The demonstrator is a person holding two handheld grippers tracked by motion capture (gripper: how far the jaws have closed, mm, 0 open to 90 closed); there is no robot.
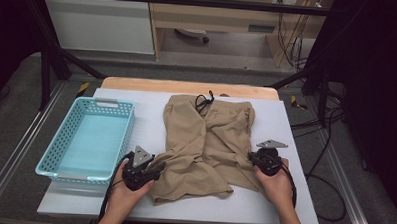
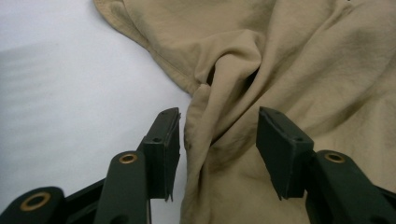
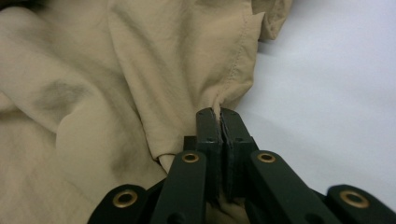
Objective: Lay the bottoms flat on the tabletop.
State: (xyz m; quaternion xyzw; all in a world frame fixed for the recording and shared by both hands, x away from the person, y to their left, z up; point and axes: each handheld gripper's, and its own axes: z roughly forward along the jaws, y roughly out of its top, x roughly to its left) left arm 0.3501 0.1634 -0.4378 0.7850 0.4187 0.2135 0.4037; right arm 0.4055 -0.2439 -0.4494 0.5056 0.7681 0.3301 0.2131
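Observation:
Tan shorts [image 1: 205,137] lie crumpled on the white table top [image 1: 283,195], waistband at the far side with a black drawstring [image 1: 204,99]. My left gripper [image 1: 160,166] sits at the shorts' left edge. In the left gripper view its jaws [image 2: 217,135] stand apart around a raised fold of the tan fabric [image 2: 219,93], and the pads do not press on it. My right gripper [image 1: 249,158] is at the shorts' right edge. In the right gripper view its jaws [image 3: 220,114] are closed together on a pinch of the hem [image 3: 233,84].
A light blue plastic basket [image 1: 94,104] stands on the left part of the table, close beside my left hand. A wooden strip [image 1: 187,86] runs along the far edge. Cables trail on the floor at the right.

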